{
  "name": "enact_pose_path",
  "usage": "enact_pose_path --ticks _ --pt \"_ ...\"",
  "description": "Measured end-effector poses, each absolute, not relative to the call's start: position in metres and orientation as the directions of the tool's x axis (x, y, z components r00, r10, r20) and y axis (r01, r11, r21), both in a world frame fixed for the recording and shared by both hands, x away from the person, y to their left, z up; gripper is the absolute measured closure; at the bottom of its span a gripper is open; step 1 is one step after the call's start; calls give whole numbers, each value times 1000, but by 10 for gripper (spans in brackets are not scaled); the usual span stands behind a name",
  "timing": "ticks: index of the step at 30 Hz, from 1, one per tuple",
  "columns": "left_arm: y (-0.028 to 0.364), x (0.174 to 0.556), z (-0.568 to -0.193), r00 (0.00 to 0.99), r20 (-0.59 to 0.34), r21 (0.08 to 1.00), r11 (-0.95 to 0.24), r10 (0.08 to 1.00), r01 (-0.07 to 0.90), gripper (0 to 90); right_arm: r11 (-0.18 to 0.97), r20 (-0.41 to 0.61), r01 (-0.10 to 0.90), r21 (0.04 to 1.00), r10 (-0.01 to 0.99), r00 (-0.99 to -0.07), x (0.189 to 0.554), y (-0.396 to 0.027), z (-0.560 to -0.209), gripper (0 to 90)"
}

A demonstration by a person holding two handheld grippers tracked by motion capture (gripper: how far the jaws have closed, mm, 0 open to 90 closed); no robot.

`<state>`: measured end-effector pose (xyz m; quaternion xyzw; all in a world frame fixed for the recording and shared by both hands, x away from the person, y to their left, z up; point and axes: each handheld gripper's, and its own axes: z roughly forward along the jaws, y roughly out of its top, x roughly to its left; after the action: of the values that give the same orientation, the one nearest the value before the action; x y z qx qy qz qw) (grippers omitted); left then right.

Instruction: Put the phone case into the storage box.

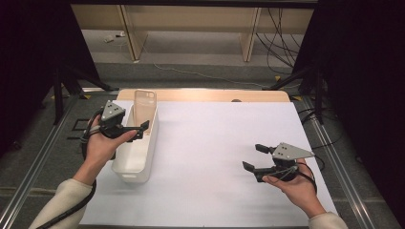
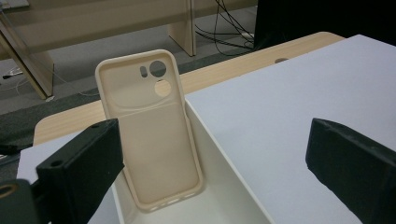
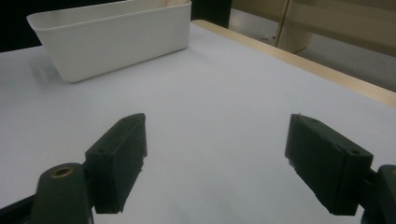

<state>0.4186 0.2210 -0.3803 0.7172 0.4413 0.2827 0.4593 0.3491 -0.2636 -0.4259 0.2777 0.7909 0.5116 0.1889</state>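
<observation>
- Cream, soft-plastic phone case [image 2: 152, 130] — upright in the long white plastic bin [image 1: 138, 152], leaning on its far end wall.
- My left gripper [image 1: 138, 129] hangs over the bin, released, gripping nothing.
- My right gripper [image 1: 252, 157] — spread wide above the white table [image 1: 210, 143].

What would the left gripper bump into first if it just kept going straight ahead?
Probably the phone case, standing on end in the white bin right ahead of the open left gripper. How near it is I can't tell.
</observation>
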Motion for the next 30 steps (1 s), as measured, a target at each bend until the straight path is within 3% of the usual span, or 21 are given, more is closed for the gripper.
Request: enact_pose_path --ticks 30 --pt "212 390 -388 497 -4 915 -197 868 353 42 322 -16 243 915 632 -775 349 -264 -426 219"
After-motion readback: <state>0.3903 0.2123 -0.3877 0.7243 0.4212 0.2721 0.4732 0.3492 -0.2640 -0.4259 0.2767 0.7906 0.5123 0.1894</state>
